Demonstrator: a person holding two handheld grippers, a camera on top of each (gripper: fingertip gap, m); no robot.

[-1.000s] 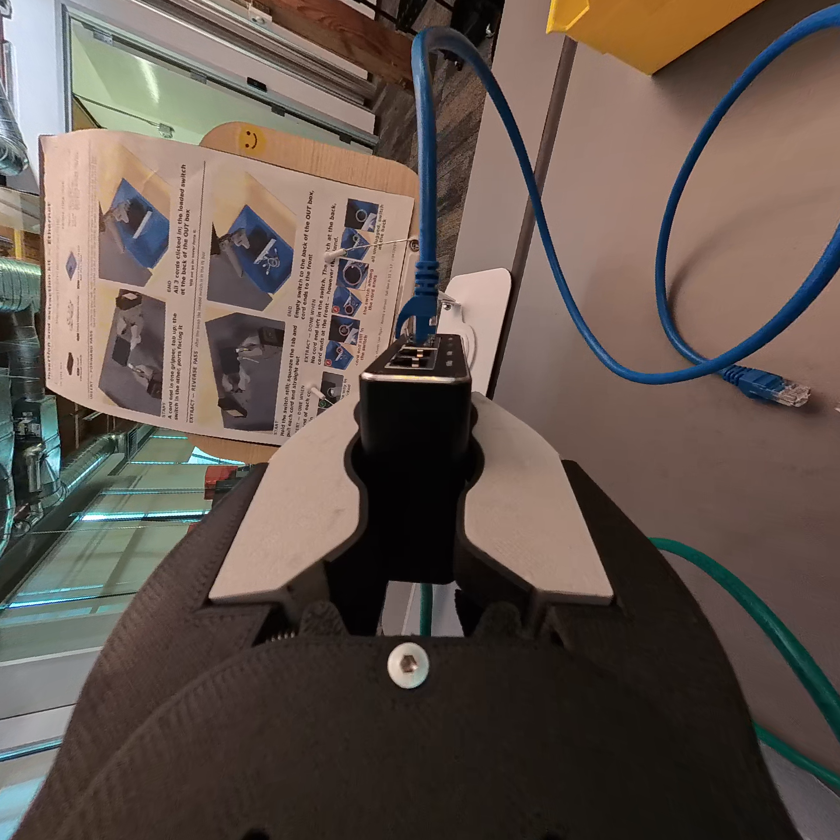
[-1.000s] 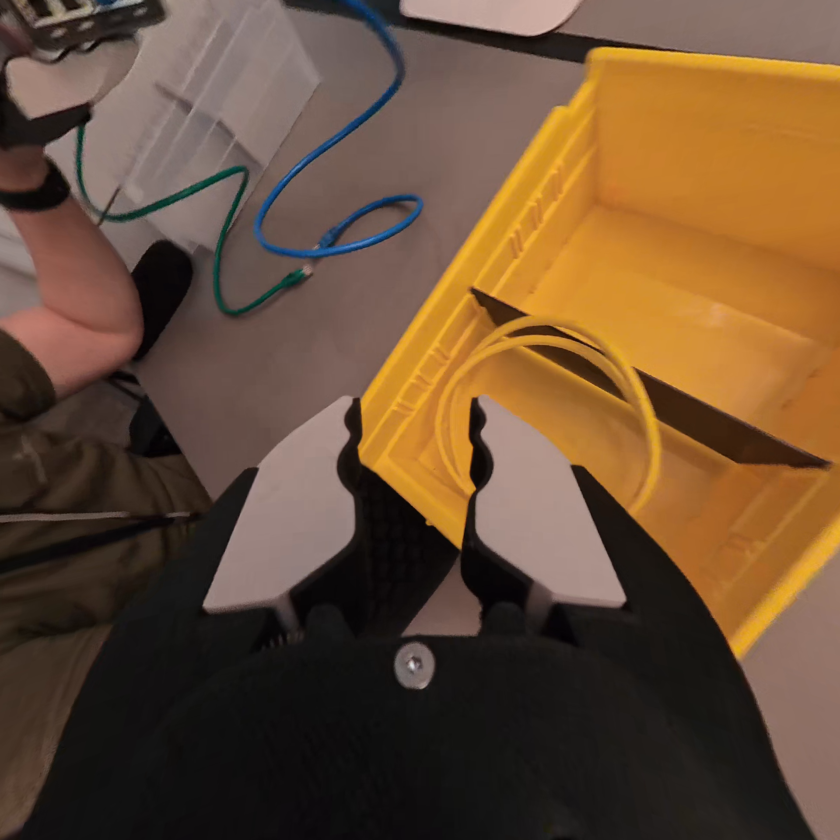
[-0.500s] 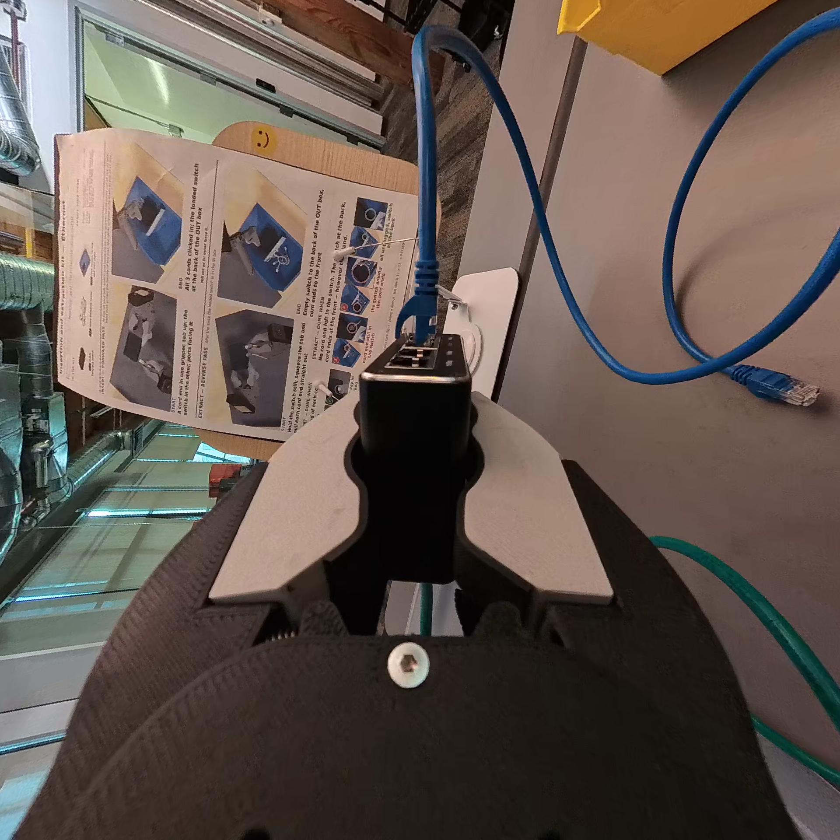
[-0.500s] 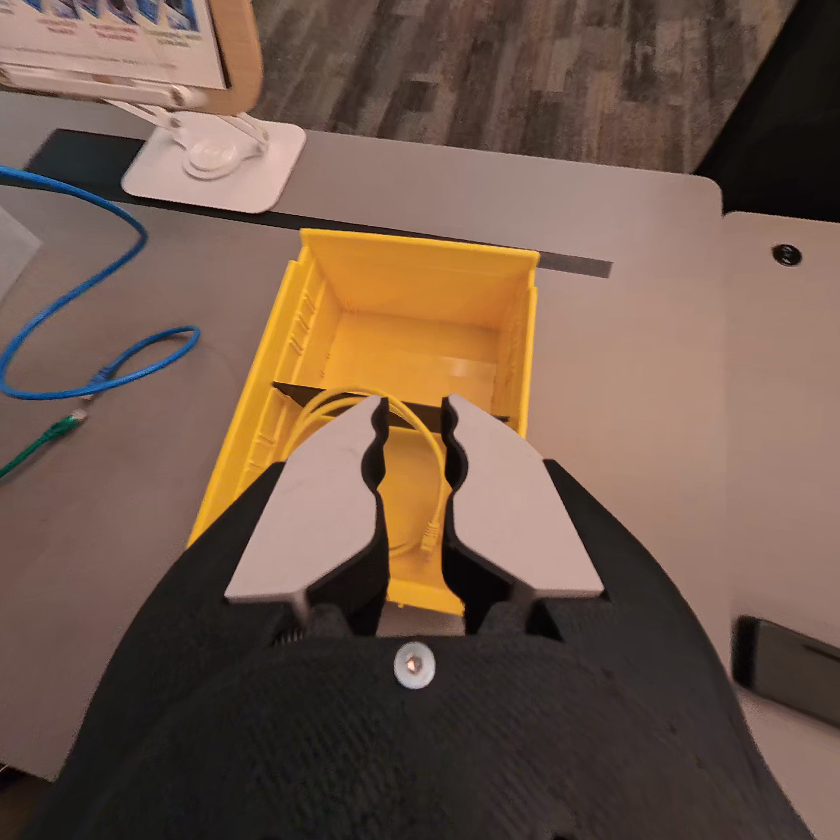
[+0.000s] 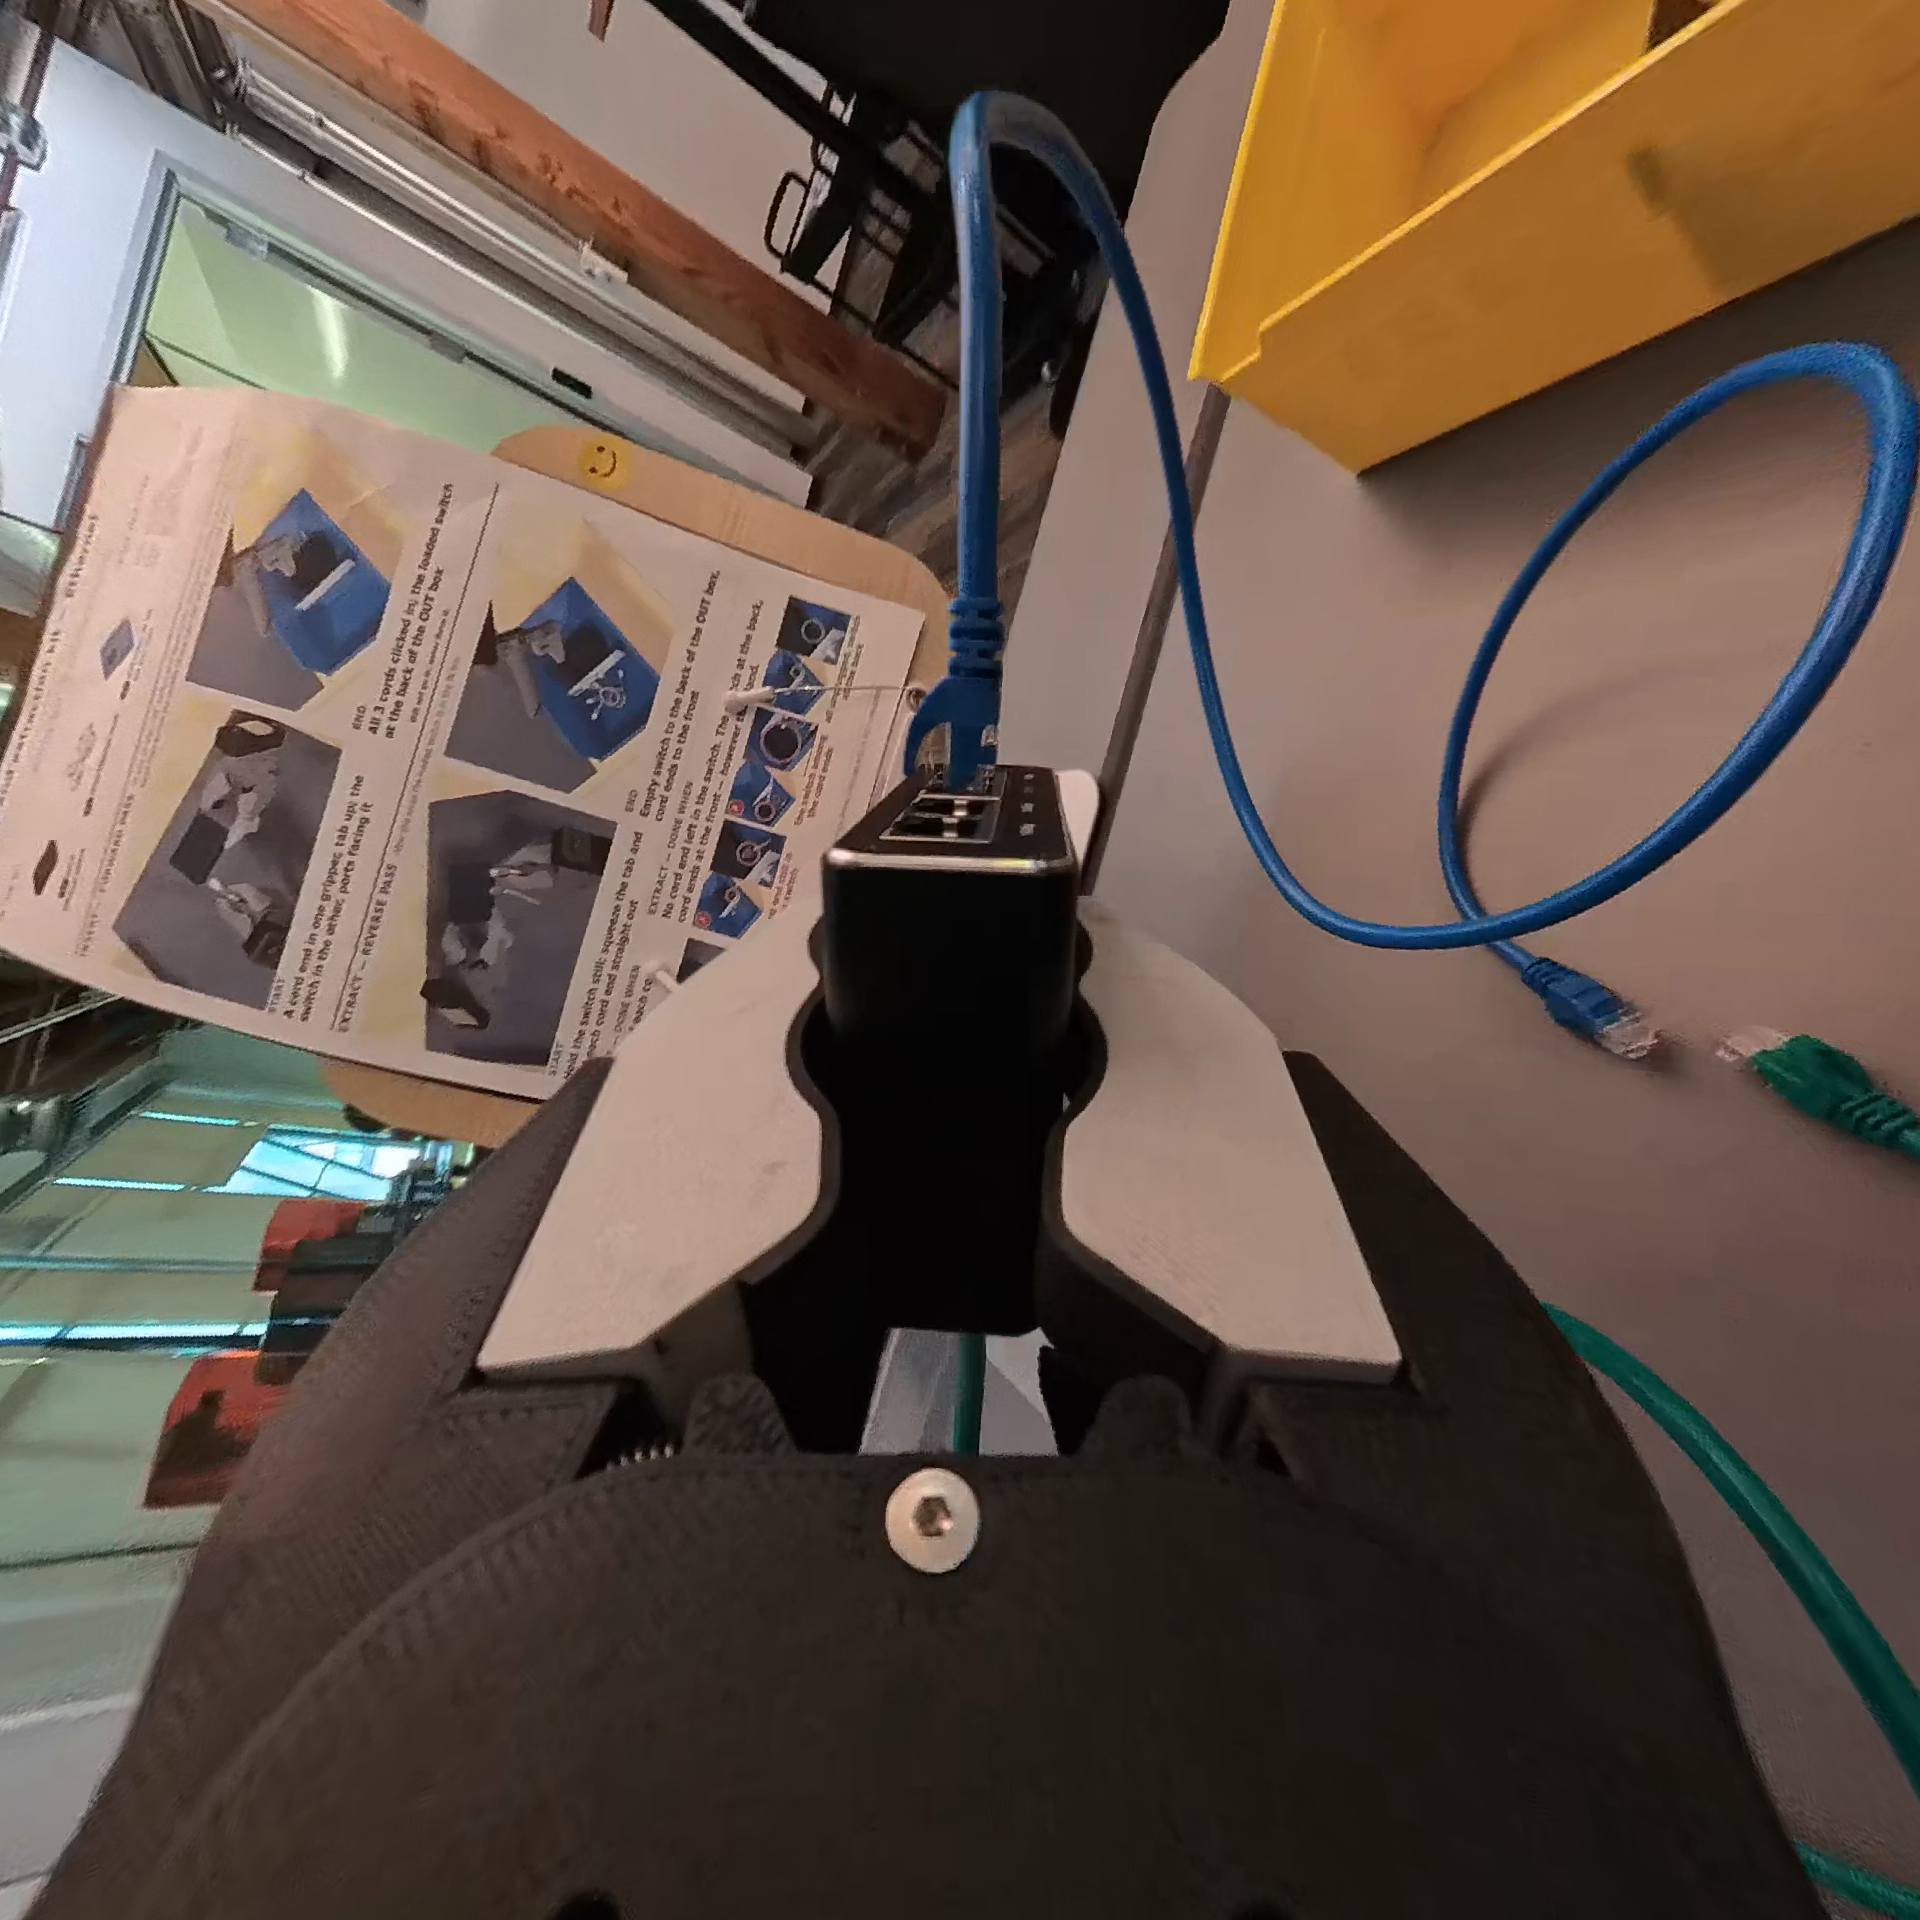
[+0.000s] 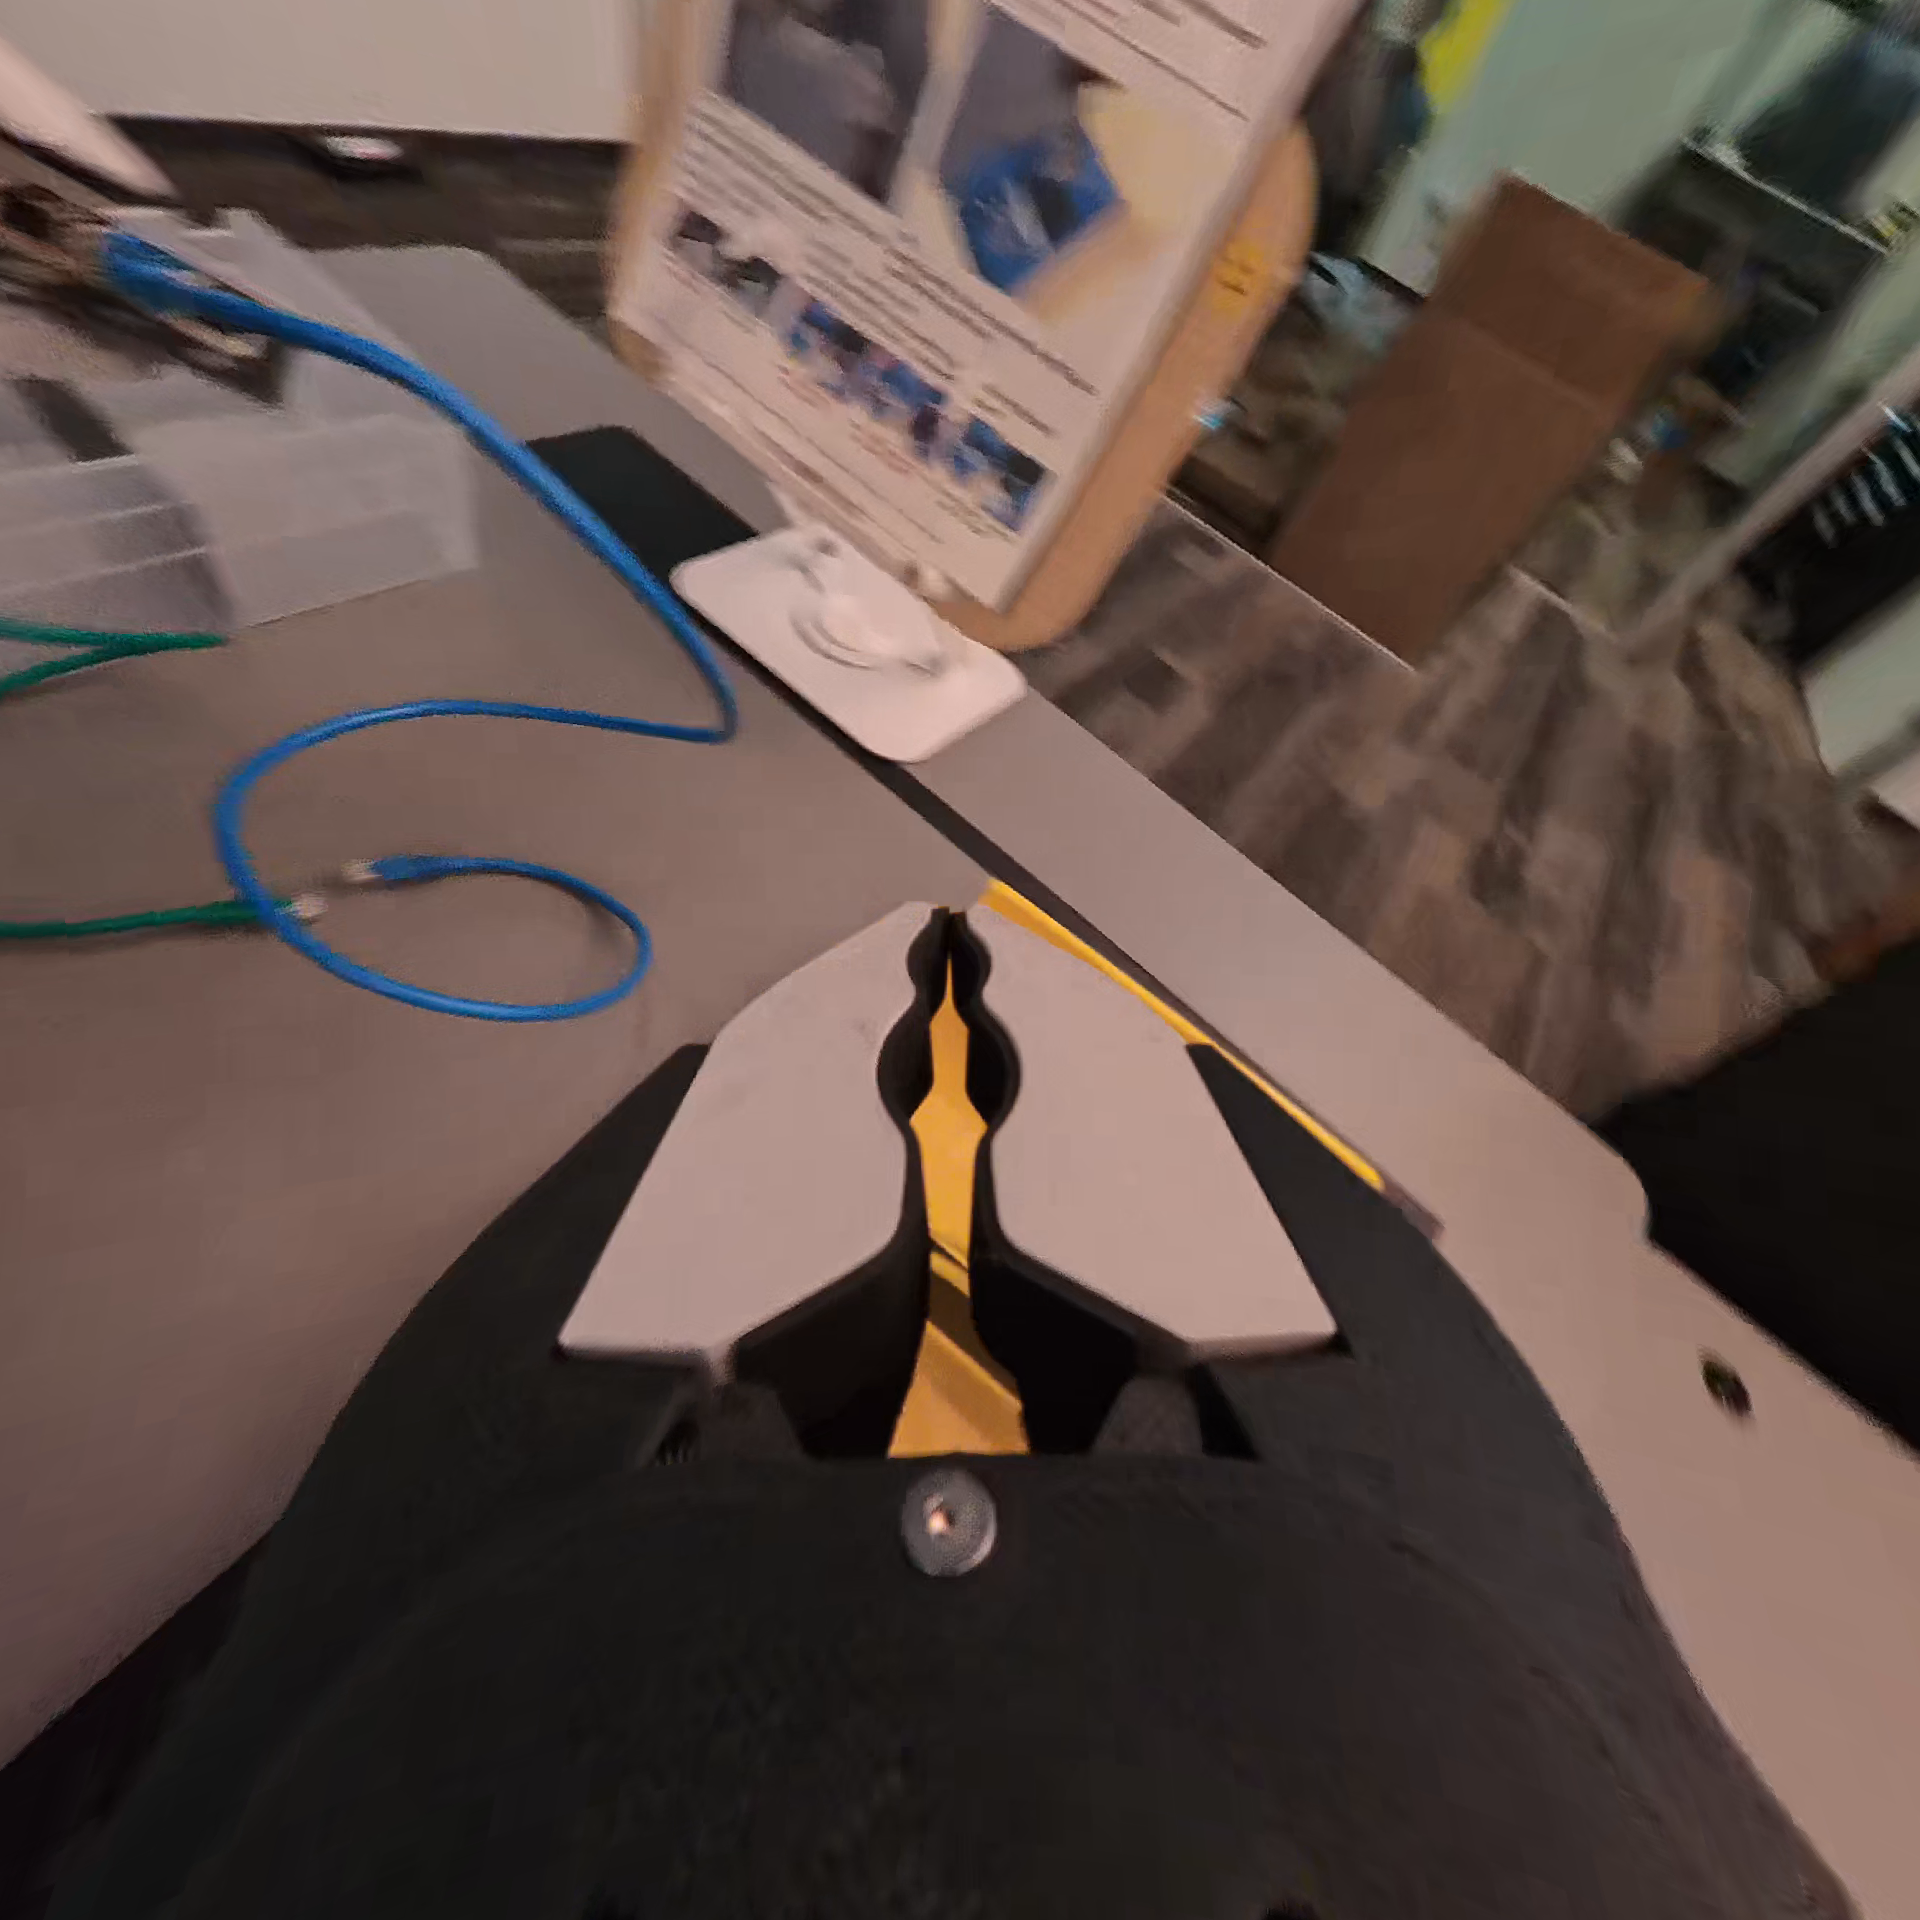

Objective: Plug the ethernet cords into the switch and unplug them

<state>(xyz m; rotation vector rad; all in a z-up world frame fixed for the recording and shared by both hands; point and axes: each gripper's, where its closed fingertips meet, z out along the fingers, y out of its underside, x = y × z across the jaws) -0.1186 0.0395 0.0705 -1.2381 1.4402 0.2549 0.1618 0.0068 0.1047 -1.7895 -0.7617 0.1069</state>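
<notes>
While the left tongs (image 5: pixel 951 997) clamp the small black metal network switch (image 5: pixel 948 997), a blue ethernet cord (image 5: pixel 1195 582) sits plugged into its far port, looping over the grey tabletop (image 5: pixel 1558 1195). The right tongs (image 6: pixel 948 920) are pressed together above the yellow plastic bin (image 6: pixel 951 1382); whether they pinch anything, I cannot tell.

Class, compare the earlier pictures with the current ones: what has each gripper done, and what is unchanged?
The right gripper swung from over the yellow bin toward the instruction sheet, and its fingers closed almost together; whether they grip anything cannot be told. The left gripper still clamps the switch, with the blue cord plugged in. The green cord stays loose.
</notes>
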